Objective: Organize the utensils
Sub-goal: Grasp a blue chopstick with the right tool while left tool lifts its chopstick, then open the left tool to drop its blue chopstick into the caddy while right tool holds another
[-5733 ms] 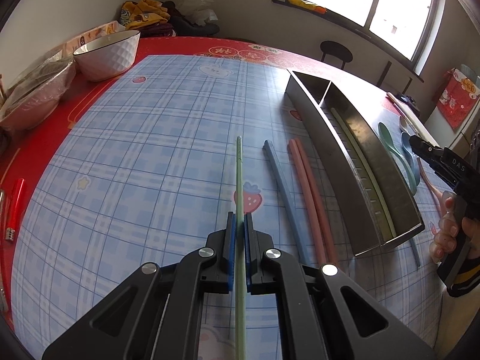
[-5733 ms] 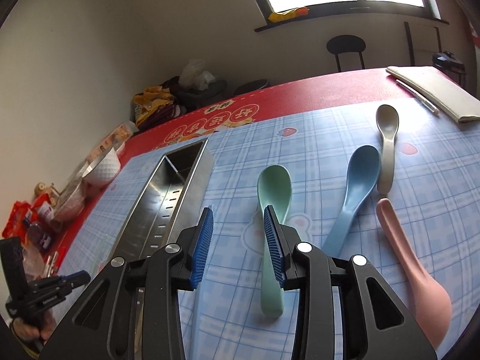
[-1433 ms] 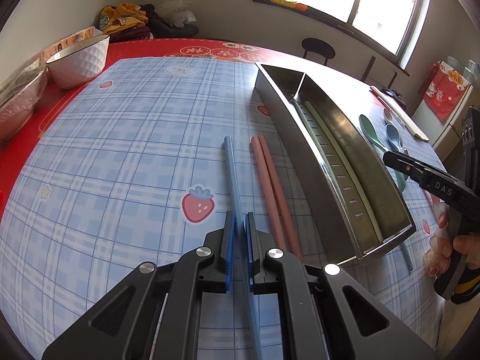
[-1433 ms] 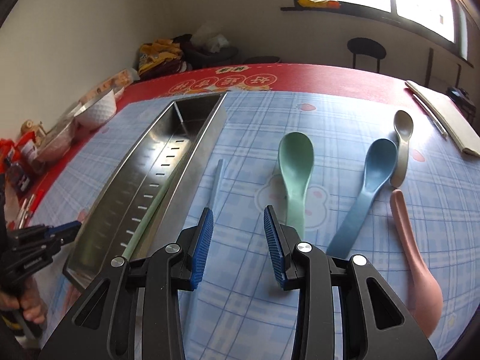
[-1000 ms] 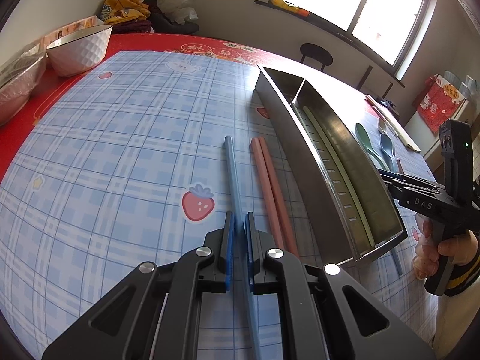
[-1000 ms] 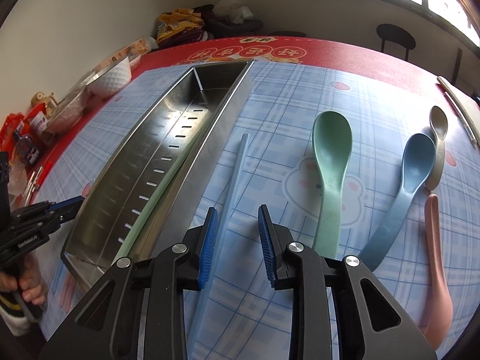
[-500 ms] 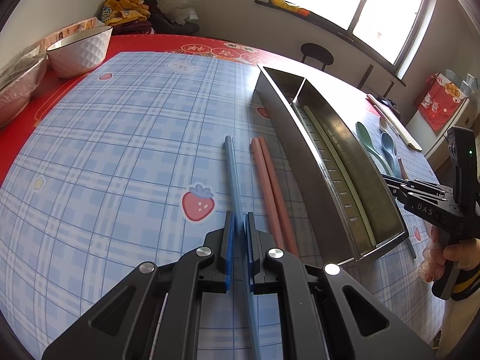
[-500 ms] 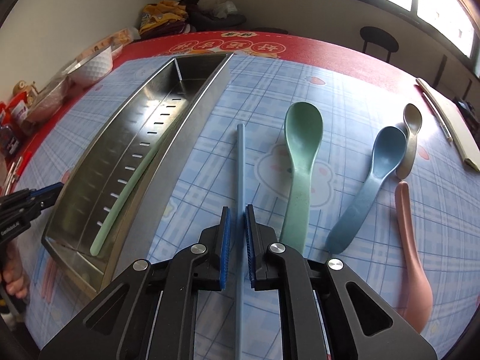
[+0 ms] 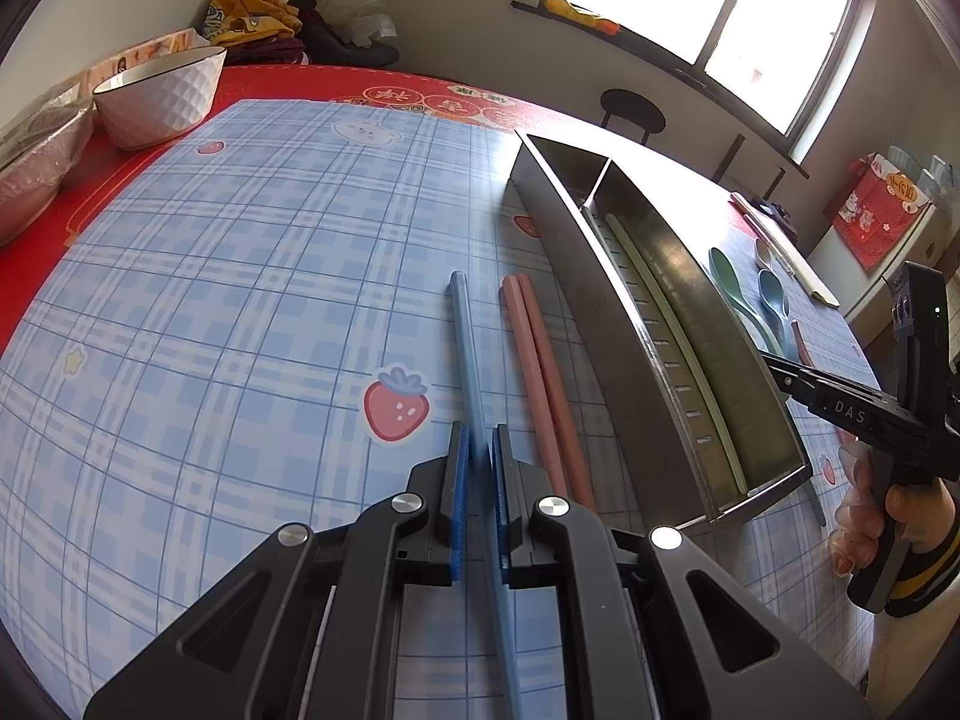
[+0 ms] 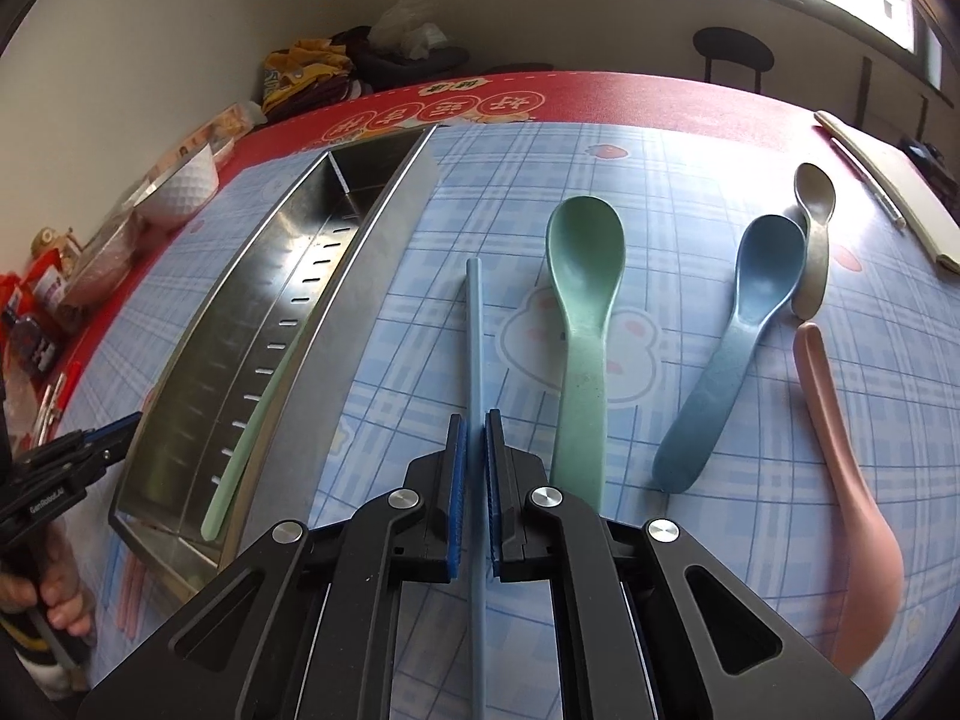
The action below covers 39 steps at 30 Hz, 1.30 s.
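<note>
In each of my two grippers I am pinching one blue chopstick. My left gripper (image 9: 478, 501) has its blue pads pressed onto the left blue chopstick (image 9: 465, 348), which runs forward over the blue plaid tablecloth (image 9: 240, 300), with a pair of pink chopsticks (image 9: 540, 378) lying just beside it on the cloth. My right gripper (image 10: 474, 495) has its pads pressed onto the right blue chopstick (image 10: 475, 330), which lies on the other side of the tray. Whether either chopstick is lifted or resting on the cloth, I cannot tell. Between my two grippers stands a long steel utensil tray (image 9: 576, 252) with a divider near its far end; in its long compartment lie pale green chopsticks (image 9: 672, 336), the only utensils inside so far. To the right of my right chopstick, all on the cloth and outside the tray, are a green spoon (image 10: 585, 324), a blue spoon (image 10: 738, 336), a small beige spoon (image 10: 814, 228) touching the blue one, and a pink spoon (image 10: 846, 450). I judge the task to be early: the green chopsticks are stored, the blue pair is in hand, and the pink chopsticks and four spoons remain. A white bowl (image 9: 159, 96) stands well apart at the far left.
</note>
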Each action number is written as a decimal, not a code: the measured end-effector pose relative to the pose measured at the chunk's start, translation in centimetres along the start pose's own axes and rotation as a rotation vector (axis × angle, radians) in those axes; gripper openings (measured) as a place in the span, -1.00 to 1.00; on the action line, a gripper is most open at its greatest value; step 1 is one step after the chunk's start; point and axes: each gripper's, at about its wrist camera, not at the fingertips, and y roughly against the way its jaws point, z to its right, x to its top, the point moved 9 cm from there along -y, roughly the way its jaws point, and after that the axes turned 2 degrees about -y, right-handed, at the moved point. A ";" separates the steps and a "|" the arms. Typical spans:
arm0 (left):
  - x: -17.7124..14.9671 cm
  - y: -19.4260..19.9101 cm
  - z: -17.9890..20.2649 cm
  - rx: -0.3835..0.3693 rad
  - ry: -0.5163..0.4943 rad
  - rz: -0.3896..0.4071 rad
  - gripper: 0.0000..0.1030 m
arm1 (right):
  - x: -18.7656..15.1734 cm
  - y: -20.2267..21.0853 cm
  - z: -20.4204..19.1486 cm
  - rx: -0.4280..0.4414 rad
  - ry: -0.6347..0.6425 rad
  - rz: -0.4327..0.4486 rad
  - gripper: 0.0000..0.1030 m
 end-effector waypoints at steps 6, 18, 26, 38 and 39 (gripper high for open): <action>0.0 0.0 0.5 0.003 -0.029 0.000 -0.69 | 0.9 2.1 0.9 0.099 -0.151 0.077 -0.88; 0.0 0.0 0.1 0.021 -0.008 0.004 -0.86 | 1.5 2.7 -2.5 0.186 -0.178 0.140 -0.88; 0.1 0.1 -0.2 -0.015 0.023 -0.007 -0.89 | 1.2 2.8 -2.5 0.216 -0.212 0.148 -0.88; 2.7 3.0 -1.4 -0.084 0.124 0.051 -0.89 | 3.1 2.7 -3.2 0.242 -0.227 0.176 -0.88; 3.0 3.2 -1.2 -0.095 0.127 0.054 -0.89 | 3.0 2.6 -3.1 0.244 -0.233 0.175 -0.88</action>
